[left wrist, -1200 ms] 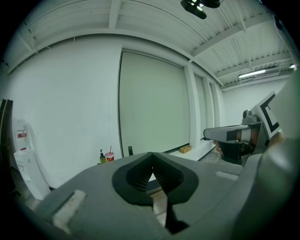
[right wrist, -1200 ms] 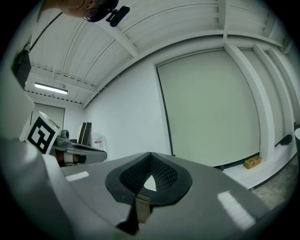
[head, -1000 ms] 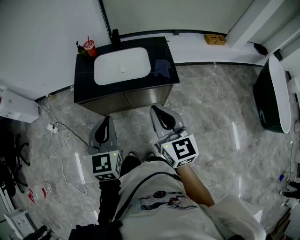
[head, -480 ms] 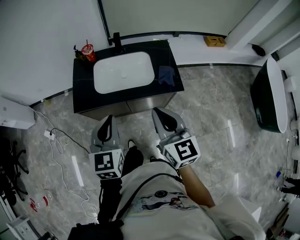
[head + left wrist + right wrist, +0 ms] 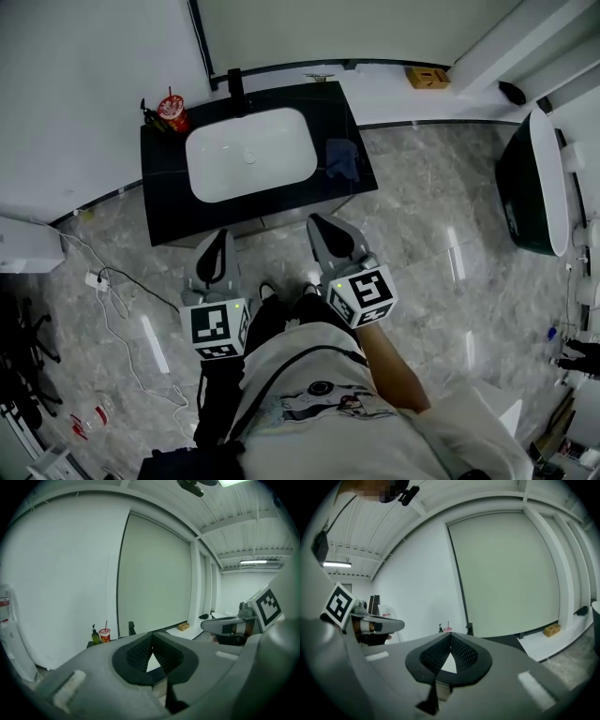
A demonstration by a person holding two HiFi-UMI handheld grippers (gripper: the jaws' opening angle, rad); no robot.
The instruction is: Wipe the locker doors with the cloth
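- Head view: the left gripper (image 5: 221, 238) and the right gripper (image 5: 319, 225) are held side by side, low in front of the person, over the grey marble floor (image 5: 422, 216). Both point toward a black counter (image 5: 169, 197).
- Head view: each gripper carries its marker cube close to the person's body. The jaws of both look pressed together, and neither touches anything.
- Head view: the counter holds a white basin (image 5: 248, 155), with a black faucet (image 5: 234, 82) at its far edge. A red cup (image 5: 172, 110) with a straw stands at the far left corner.
- Head view: the blue cloth (image 5: 342, 157) lies crumpled on the counter just right of the basin. It is well ahead of both grippers and apart from them.
- Head view: a narrow strip of the cabinet front (image 5: 272, 219) shows below the counter's near edge. A small cardboard box (image 5: 427, 77) sits on the white ledge by the far wall. A dark tub (image 5: 525, 187) stands at the right.
- Left gripper view: the two ribbed pads meet at their tips, so the claw is closed and carries nothing. Beyond it appear the cup, a green bottle (image 5: 95, 637), the faucet and the box. The right gripper is at the right edge.
- Right gripper view: the pads meet at the tip, so this claw is likewise closed and empty. The cup, faucet and box lie beyond. The left gripper is at the left.
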